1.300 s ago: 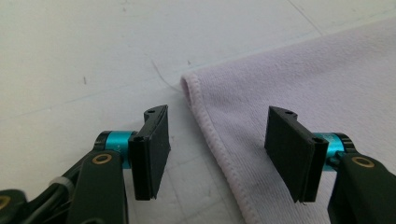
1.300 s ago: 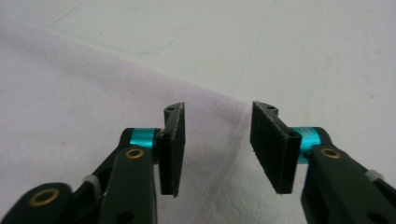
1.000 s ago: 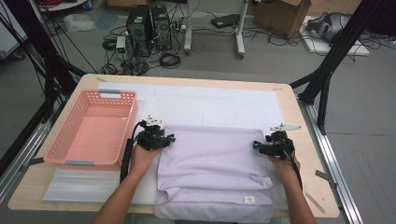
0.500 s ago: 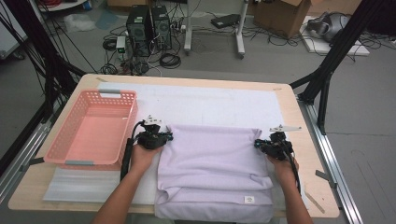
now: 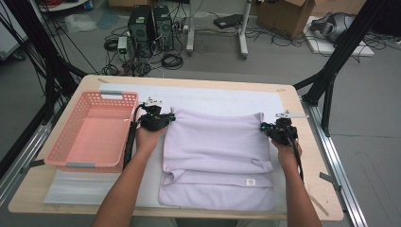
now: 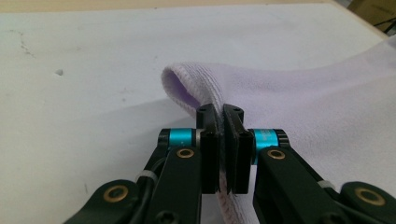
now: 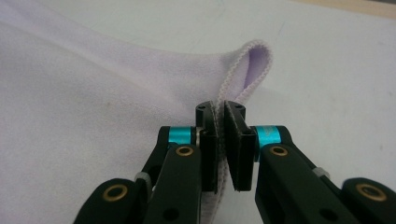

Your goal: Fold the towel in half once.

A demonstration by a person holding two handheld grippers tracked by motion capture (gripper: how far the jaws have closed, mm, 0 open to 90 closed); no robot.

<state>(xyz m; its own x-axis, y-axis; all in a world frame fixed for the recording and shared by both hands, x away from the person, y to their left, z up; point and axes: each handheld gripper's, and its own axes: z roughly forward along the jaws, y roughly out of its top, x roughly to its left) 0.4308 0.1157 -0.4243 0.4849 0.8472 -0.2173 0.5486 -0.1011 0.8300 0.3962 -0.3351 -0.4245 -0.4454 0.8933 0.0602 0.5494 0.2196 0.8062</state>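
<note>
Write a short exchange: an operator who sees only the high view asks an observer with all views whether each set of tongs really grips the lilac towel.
Operator: From above, are the left tongs on the cloth?
Observer: Yes. In the left gripper view the left tongs are shut on the hemmed edge of the soft lilac terry towel, and the stitched hem runs down between the black jaws.
Operator: And the right tongs?
Observer: In the right gripper view the right tongs pinch the hem too; beyond them the corner curls into an open loop.
Operator: What lies under that corner?
Observer: The white sheet on the table, bare beside the loop.
</note>
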